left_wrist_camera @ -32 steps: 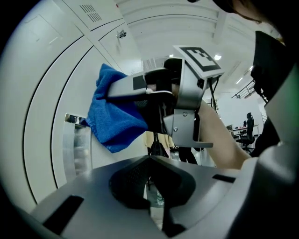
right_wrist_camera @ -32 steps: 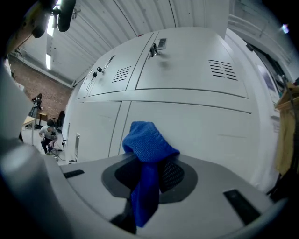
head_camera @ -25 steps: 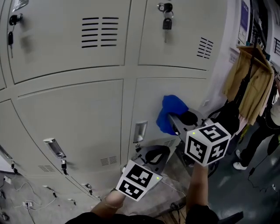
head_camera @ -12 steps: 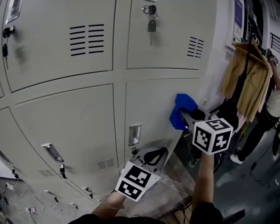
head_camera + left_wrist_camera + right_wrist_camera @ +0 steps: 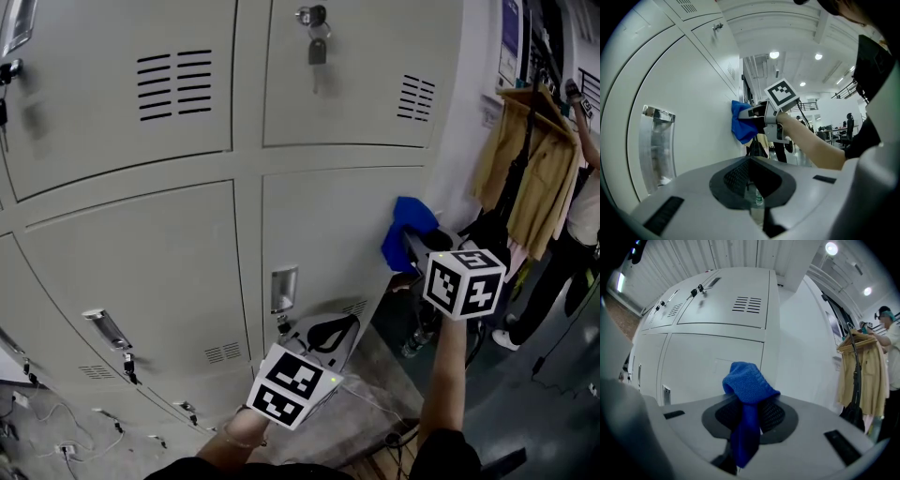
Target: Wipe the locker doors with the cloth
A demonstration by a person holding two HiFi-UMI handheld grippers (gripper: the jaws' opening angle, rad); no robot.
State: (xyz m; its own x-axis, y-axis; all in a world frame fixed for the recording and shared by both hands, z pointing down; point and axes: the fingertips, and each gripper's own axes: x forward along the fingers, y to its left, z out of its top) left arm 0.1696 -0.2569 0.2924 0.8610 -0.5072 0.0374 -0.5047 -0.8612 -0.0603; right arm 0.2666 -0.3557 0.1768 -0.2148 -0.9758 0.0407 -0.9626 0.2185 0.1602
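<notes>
A blue cloth (image 5: 410, 230) is pressed against the right edge of the lower right locker door (image 5: 337, 225). My right gripper (image 5: 412, 247) is shut on it. In the right gripper view the cloth (image 5: 747, 390) bunches up above the jaws and hangs down between them, with the grey lockers (image 5: 717, 324) behind. My left gripper (image 5: 345, 328) hovers lower, below the door's recessed handle (image 5: 283, 289), shut with nothing in it. From the left gripper view I see the cloth (image 5: 742, 123) against the door and the handle (image 5: 656, 140) at left.
A padlock with keys (image 5: 314, 42) hangs on the upper right door. At the right a tan coat (image 5: 525, 187) hangs on a hanger, and a person (image 5: 581, 216) stands beside it. Cables (image 5: 56, 436) lie on the floor at lower left.
My right gripper has slid the cloth rightward across the lower door to its right edge. The left gripper has stayed almost where it was.
</notes>
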